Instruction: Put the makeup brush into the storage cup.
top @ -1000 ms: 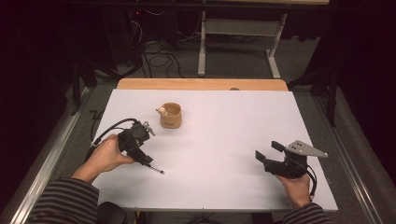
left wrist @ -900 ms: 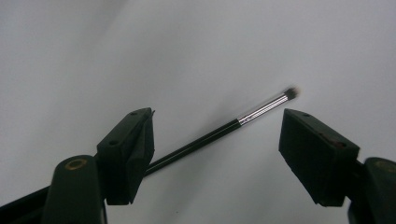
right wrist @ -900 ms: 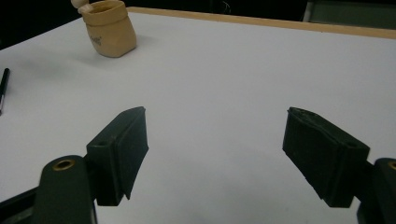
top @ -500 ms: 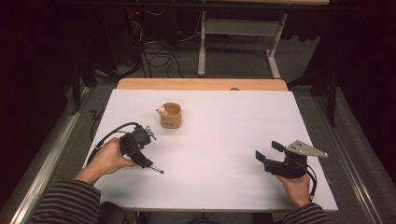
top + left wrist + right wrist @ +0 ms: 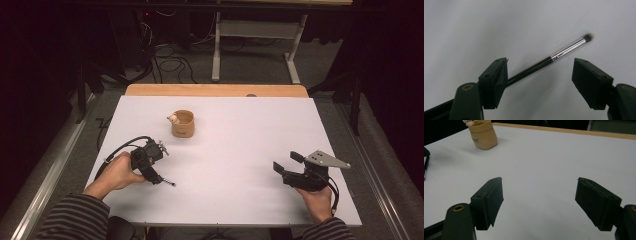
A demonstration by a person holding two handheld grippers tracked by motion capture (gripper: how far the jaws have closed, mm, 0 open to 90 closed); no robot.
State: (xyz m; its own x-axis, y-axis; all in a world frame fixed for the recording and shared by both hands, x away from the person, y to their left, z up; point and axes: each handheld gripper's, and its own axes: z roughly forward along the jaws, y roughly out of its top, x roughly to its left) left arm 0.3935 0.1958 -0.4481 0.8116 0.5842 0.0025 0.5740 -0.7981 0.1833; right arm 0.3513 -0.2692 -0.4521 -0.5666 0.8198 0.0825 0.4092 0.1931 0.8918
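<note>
left gripper [image 5: 539,75] jaws spread, just easing inward, thin black makeup brush with silver ferrule [image 5: 544,61] lying slantwise between them, its handle passing the left jaw; closing could roll it askew. right gripper [image 5: 539,202] jaws spread, empty.

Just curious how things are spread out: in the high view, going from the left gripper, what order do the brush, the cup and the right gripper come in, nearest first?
1. Brush, right below the left gripper.
2. Cup, farther back on the table.
3. Right gripper, across at the right side.
</note>
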